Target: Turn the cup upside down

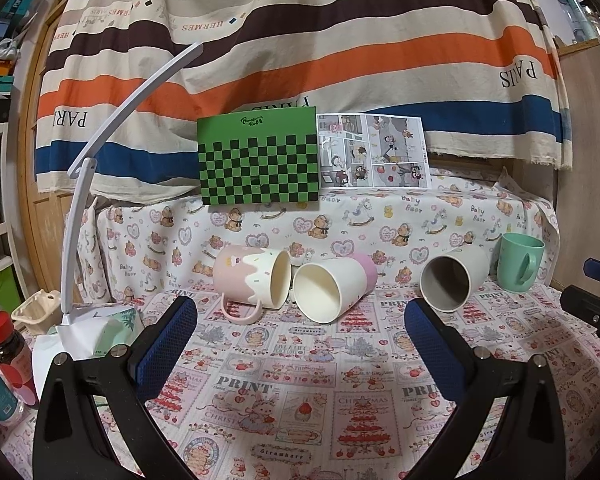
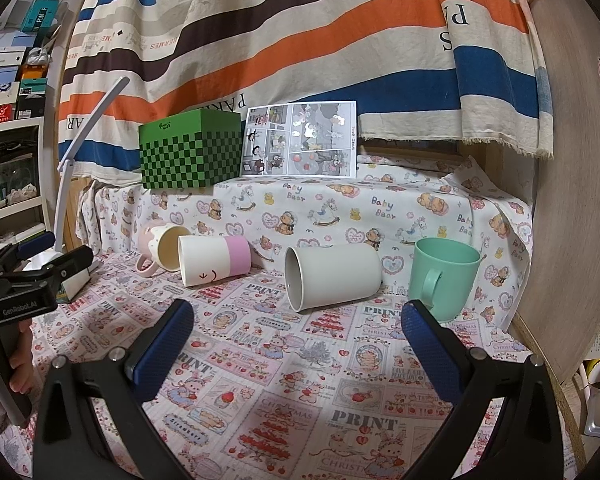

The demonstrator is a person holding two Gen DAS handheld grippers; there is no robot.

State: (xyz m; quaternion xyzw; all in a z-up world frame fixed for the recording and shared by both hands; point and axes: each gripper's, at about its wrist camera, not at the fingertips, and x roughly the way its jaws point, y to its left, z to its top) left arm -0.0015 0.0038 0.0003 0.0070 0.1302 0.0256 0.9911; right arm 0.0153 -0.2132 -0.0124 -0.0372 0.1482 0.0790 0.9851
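While both grippers hang wide apart and empty, four cups wait on the printed tablecloth [image 2: 300, 380].

Three smooth cups lie on their sides: a pink mug [image 1: 252, 276] with a drip pattern and a loop handle, a white cup with a pink band [image 1: 332, 284] just beside it, and a plain grey-white cup [image 1: 452, 276]. A mint green mug [image 2: 444, 276] stands upright (mouth up) at the right. The left gripper [image 1: 300, 344], with blue textured pads [image 1: 164, 344], is well short of the cups; the right gripper [image 2: 298, 344] is near the grey-white cup and the green mug. Only the right view shows a small face drawn on the banded cup.
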